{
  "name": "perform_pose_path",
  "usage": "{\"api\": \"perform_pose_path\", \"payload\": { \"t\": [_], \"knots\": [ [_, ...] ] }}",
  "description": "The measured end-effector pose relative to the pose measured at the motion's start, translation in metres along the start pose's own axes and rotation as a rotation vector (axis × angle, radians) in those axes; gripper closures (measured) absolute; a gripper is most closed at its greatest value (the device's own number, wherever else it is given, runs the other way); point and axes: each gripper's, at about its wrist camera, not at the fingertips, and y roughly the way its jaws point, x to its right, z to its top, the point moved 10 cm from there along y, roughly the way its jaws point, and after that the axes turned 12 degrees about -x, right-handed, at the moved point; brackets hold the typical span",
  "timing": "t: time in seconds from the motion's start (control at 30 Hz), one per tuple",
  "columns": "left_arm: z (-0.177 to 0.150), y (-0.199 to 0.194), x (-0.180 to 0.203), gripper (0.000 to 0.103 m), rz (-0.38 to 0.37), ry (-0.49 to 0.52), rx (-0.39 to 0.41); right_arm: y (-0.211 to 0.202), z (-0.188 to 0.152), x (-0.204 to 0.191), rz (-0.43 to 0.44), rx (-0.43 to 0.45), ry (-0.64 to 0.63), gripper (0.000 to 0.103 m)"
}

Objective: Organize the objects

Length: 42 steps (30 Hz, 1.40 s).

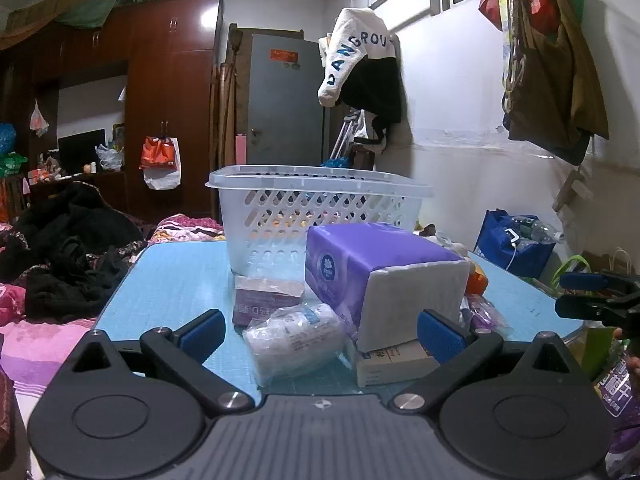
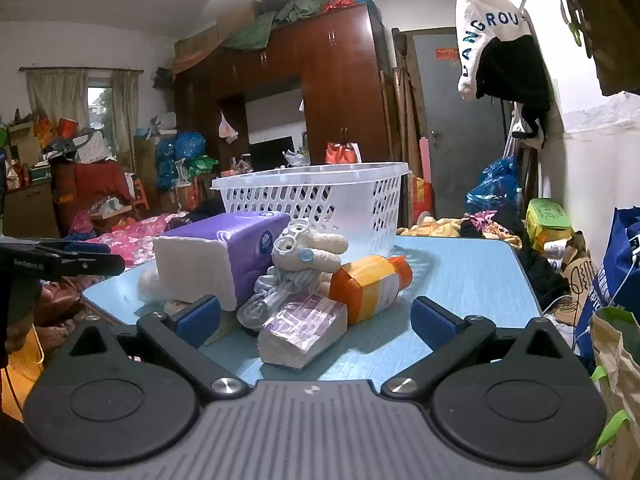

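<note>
Your left gripper (image 1: 320,334) stands wide, its blue pads clear of everything, nothing held. Starting at the left of its view, a bed (image 1: 48,332) heaped with dark clothes runs beside the blue table (image 1: 168,280). On the table, just ahead of your pads, lies a clear plastic-wrapped roll (image 1: 294,338), with a small purple box (image 1: 262,300) right behind it. To the right of these sits a large purple tissue pack (image 1: 376,272), resting on a flat white box (image 1: 394,362). Behind them all stands the white perforated basket (image 1: 320,216), upright on the table.

Your right gripper (image 2: 314,326) is spread wide too and holds nothing. From its side, the tissue pack (image 2: 224,256) comes first on the left. Next is a knitted toy with round goggles (image 2: 308,252), leaning among the pile. In front lies a small purple-wrapped tissue packet (image 2: 304,330), nearest your pads, and an orange and yellow bottle (image 2: 370,286) lies on its side to the right. The basket (image 2: 320,196) stands behind the pile.
</note>
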Motion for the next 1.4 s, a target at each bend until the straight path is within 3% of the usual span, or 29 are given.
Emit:
{"api": "perform_pose_path", "payload": {
  "t": [0.33,1.4],
  "knots": [
    [0.0006,0.0004,-0.0018,0.0,-0.001,-0.005,-0.004,-0.0026,-0.0009,-0.0071,-0.02,0.025,-0.065,0.0],
    [0.0018,0.0006,-0.0013,0.0,-0.002,-0.003,-0.002,-0.0016,-0.004,-0.0052,-0.011,0.027,-0.056,0.0]
  ]
}}
